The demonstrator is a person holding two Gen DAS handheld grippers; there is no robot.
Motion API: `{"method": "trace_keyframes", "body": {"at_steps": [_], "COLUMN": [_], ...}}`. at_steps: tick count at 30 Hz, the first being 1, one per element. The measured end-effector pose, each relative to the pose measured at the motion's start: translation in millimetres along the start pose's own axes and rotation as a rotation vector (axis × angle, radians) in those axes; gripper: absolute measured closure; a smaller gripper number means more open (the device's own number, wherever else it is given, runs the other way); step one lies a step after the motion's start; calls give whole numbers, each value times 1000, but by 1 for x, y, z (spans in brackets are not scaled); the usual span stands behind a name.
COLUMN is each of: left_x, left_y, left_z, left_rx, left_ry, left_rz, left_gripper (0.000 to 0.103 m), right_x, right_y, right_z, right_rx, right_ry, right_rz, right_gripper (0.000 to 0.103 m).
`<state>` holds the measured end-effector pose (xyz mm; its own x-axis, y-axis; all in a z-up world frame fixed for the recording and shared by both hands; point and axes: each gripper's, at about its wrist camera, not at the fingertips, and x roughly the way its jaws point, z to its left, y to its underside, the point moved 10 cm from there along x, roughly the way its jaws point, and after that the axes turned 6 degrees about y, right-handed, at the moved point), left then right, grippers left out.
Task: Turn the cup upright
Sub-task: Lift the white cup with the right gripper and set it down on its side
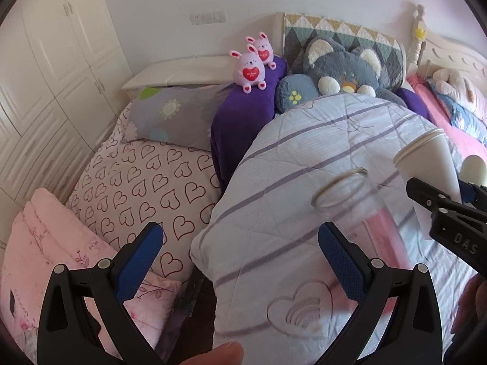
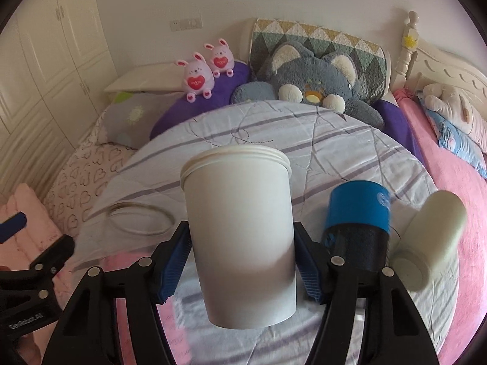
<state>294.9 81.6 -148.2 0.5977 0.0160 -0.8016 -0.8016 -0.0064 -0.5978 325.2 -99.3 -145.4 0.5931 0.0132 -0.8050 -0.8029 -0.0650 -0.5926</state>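
Pretty clearly a bedroom in a home: a bed (image 2: 441, 213) is covered with a striped quilt (image 2: 274, 127), and pillows (image 1: 179, 112) are piled by the headboard (image 2: 450, 67). Plush toys (image 1: 344, 70) are propped up there, and a white wardrobe (image 1: 54, 60) is seen alongside.

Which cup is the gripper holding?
The white paper cup, squeezed in the right hand-held gripper. The clear cup and blue cup sit free.

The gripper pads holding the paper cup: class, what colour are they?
Blue pads, clearest in the right wrist view.
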Motion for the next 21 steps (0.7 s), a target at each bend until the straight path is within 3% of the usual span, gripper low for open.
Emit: {"method": "trace_keyframes", "body": {"at_steps": [5,10,15,21], "left_x": [-36,-64,-82,-102], "left_y": [16,54,98,129], "left_z": [-11,-31,-50,-61], "left_rx": [21,58,97,122], "left_ry": [15,32,40,28], "left_rz": [-32,-27,1,13], "left_gripper": [0,0,0,0], "right_x": [-45,-82,-87,-79], "right_y": [22,80,142,176], "right_z": [-8,-18,-24,-29], "right_rx": [33,108,185,237], "right_ry": [-29,-71,-108,-123], "right_rz": [-29,-11,53,92], "right_gripper": [37,37,37,37]}}
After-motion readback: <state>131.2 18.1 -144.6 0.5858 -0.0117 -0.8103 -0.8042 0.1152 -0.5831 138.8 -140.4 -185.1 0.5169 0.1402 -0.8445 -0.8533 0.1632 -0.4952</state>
